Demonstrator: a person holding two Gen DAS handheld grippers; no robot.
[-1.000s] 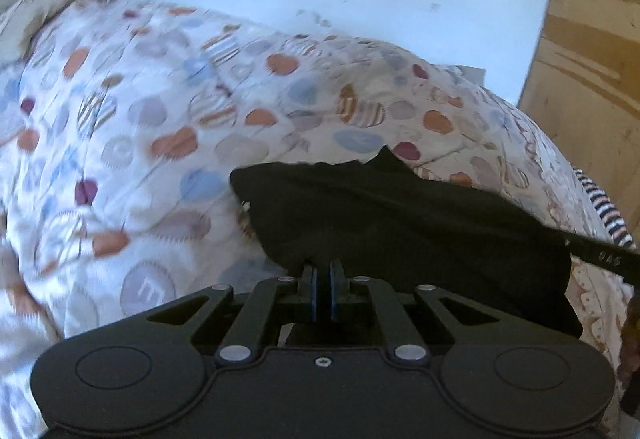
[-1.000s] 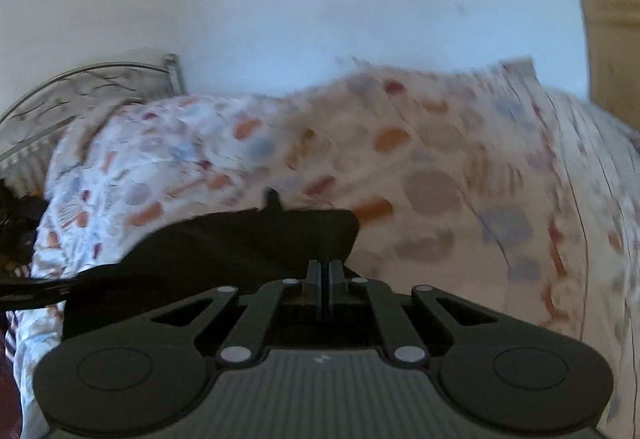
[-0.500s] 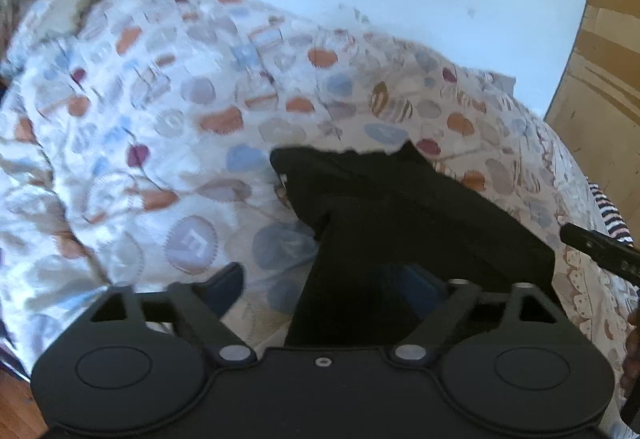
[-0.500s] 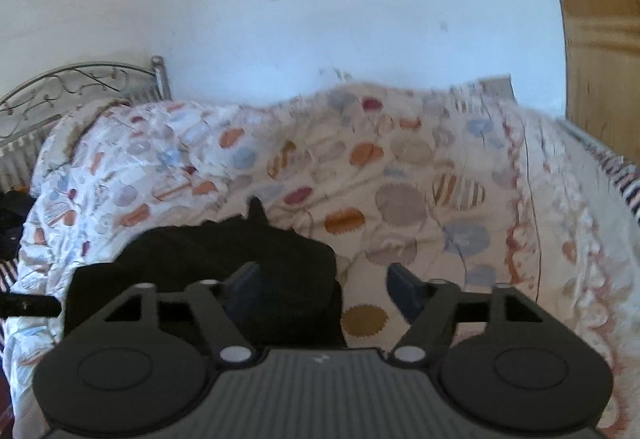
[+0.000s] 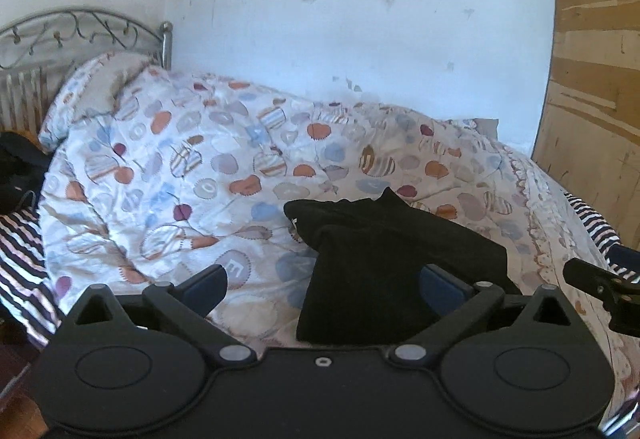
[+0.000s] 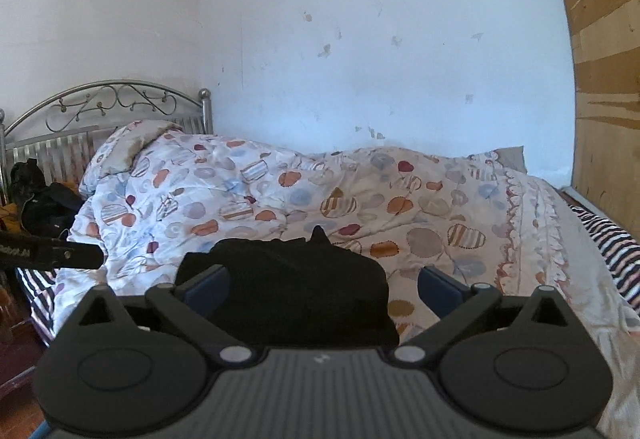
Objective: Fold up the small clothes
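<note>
Both hand-held grippers, left (image 5: 323,285) and right (image 6: 323,283), are now drawn back, spread wide; the black garment (image 5: 394,263) is left folded on the bed (image 5: 168,175).

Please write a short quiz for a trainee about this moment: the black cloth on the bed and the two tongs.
1. True or false: the left tongs are open.
2. What lies under the black cloth? A) quilt B) floor C) chair
3. Fill in: neither pair of tongs holds the ____.

Key
1. True; the right tongs are open too.
2. A, the patterned quilt.
3. cloth; it lies folded on the quilt.
</note>
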